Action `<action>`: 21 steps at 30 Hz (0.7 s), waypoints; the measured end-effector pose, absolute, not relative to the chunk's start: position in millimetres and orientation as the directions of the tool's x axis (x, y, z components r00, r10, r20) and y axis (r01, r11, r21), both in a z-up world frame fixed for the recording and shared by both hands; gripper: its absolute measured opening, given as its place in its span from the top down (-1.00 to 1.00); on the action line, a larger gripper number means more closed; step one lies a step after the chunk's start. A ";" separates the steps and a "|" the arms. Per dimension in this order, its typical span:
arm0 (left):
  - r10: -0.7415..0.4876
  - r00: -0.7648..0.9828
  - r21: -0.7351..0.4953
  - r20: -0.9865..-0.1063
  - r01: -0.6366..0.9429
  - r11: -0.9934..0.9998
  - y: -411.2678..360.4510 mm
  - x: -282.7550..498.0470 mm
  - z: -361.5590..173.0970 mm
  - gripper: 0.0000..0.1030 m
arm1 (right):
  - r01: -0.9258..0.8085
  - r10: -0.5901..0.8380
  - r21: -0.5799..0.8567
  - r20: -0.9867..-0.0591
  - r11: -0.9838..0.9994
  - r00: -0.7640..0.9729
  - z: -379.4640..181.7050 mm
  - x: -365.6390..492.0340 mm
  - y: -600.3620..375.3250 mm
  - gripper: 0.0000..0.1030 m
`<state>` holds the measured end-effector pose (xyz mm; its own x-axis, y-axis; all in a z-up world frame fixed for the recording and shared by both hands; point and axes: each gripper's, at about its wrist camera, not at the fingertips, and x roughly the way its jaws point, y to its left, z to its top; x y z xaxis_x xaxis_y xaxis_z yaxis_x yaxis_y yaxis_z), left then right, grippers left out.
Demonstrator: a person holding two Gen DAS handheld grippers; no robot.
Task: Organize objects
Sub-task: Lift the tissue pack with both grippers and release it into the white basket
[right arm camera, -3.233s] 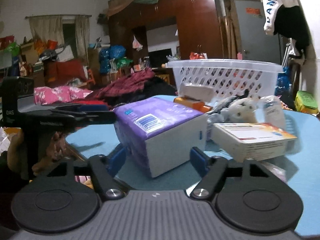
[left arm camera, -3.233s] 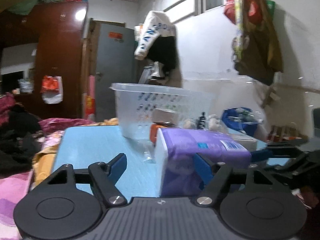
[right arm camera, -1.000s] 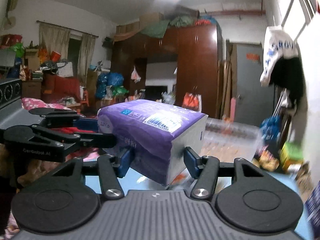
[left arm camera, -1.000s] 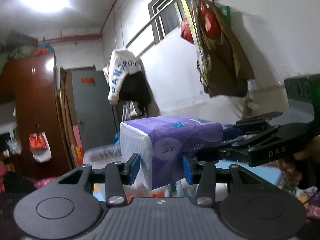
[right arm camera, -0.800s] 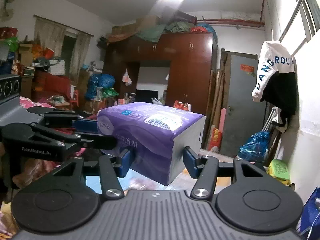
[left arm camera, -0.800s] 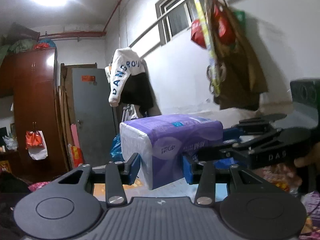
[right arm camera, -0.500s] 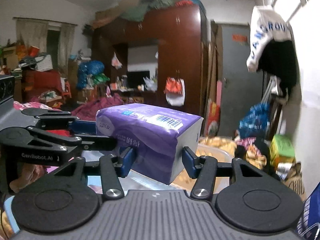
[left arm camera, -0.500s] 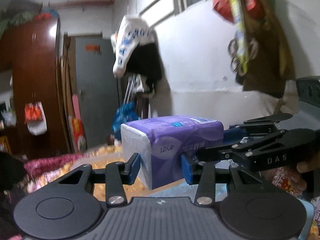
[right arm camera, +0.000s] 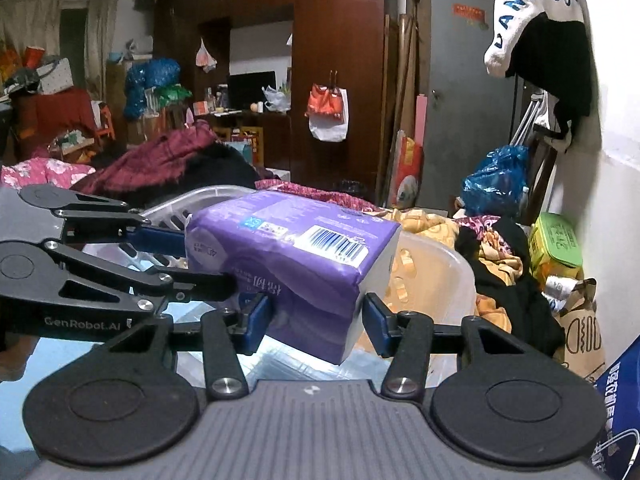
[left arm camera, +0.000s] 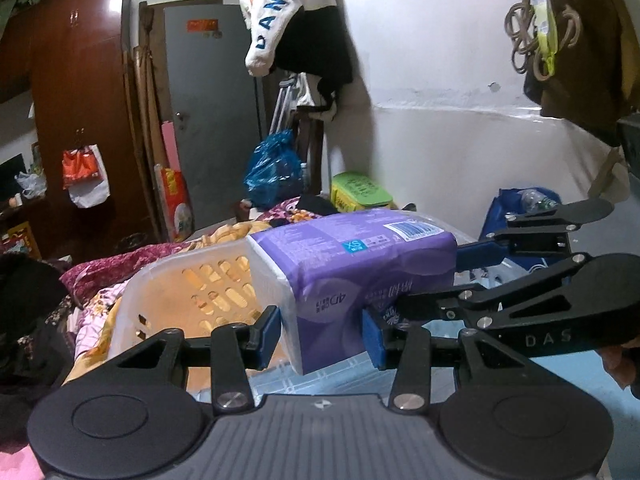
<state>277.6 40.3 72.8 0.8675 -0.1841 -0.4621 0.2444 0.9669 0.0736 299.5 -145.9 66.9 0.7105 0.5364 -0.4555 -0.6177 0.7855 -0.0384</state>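
From the left wrist view, reading left to right: a dark wooden wardrobe (left arm camera: 76, 92) stands at the far left, with a grey door (left arm camera: 212, 112) beside it and a white and black garment (left arm camera: 298, 20) hanging on the wall above. Below these, a translucent white basket (left arm camera: 192, 280) with slotted walls sits tilted in the frame. The left gripper (left arm camera: 320, 330) has its jaws closed narrowly on the near end of a purple tissue pack (left arm camera: 360, 264), one blue pad on each side. The pack is held in the air above the basket opening, with part of it overlapping the basket's near rim. At the right, the right gripper (left arm camera: 472, 272) reaches in from the side, and its jaws clamp the far end of the same pack. A strip of light blue desk (left arm camera: 560, 376) shows under that gripper. In the right wrist view the order is mirrored: the left gripper (right arm camera: 176, 256) enters from the left, the pack (right arm camera: 296, 256) sits centred between the right gripper's (right arm camera: 316, 318) blue pads, and the basket (right arm camera: 440, 280) lies behind and below it. A green lidded box (right arm camera: 556, 244) stands at the far right, near the wall.
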 end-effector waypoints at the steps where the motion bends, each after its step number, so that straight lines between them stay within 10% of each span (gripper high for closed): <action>1: -0.175 0.877 0.073 -0.447 0.231 0.970 41.8 274.6 73.0 0.06 | -0.619 0.535 -0.039 -0.462 0.784 0.707 68.2 301.9 -144.3 -0.05; 3: -0.153 0.903 0.068 -0.401 0.196 0.978 45.6 267.6 76.1 -0.33 | -0.613 0.520 -0.059 -0.469 0.788 0.714 67.4 301.3 -143.5 -0.06; 8: -0.086 0.953 0.020 -0.290 0.096 0.995 55.5 224.2 85.2 -0.67 | -0.523 0.462 -0.104 -0.346 0.846 0.816 80.2 265.4 -161.3 -0.99; 21: -0.182 0.943 -0.062 -0.279 0.171 0.983 34.2 76.4 25.7 -0.78 | -0.573 0.576 0.076 -0.193 0.816 0.794 20.0 105.4 -263.8 -1.00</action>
